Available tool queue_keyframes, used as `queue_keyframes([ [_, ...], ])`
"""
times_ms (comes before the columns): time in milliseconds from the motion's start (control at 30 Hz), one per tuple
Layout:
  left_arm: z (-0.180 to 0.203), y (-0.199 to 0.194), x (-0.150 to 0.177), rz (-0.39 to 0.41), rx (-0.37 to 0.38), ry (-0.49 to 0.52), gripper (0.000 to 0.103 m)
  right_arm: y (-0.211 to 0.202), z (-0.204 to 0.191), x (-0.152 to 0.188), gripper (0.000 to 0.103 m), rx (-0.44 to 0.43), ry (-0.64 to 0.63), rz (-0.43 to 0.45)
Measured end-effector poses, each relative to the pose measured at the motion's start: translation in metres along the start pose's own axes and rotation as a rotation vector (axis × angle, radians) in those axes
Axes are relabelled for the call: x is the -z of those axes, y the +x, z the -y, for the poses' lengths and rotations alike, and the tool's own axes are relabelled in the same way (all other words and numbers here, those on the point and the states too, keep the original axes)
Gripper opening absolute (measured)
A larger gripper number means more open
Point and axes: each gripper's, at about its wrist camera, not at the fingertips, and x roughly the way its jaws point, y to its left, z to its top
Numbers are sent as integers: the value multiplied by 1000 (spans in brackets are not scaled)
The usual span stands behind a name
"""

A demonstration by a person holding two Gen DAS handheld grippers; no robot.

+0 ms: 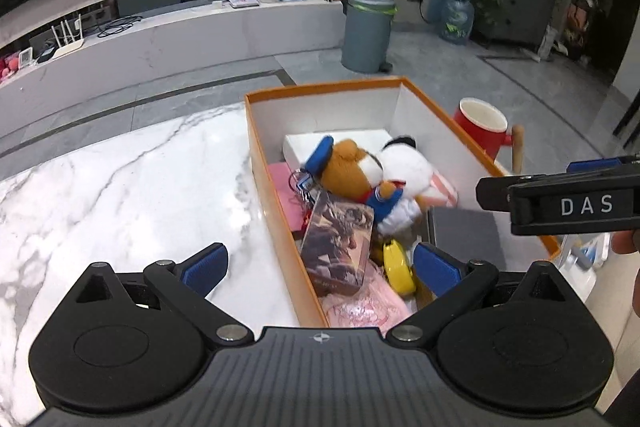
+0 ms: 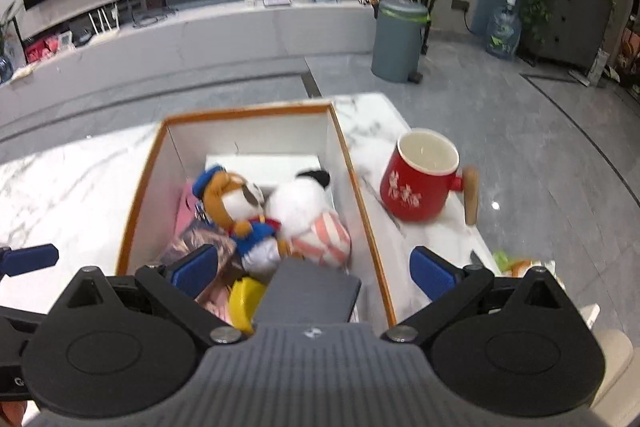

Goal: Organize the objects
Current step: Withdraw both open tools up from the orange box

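Both hand-held grippers, left (image 1: 320, 269) and right (image 2: 314, 273), are wide open and empty. The red cup with a wooden handle (image 2: 420, 183) stands on the white marble table (image 1: 120, 187) beside the full orange cardboard box (image 2: 360, 203); a bump could tip it off the edge.

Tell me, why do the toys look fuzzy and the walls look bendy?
Right wrist view: the toys and mug are smeared by motion blur. Left wrist view: sharper, with glare on the table. Both views: the fisheye lens curves straight edges.
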Motion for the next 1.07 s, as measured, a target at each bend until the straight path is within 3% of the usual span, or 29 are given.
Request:
queue_keyframes([
  [333,14,6,11,-44,4,40,103,10,-3,12,102,23,-43,-32],
  [1067,16,-7,9,12,15,41,103,6,-3,12,102,39,-39,-16],
])
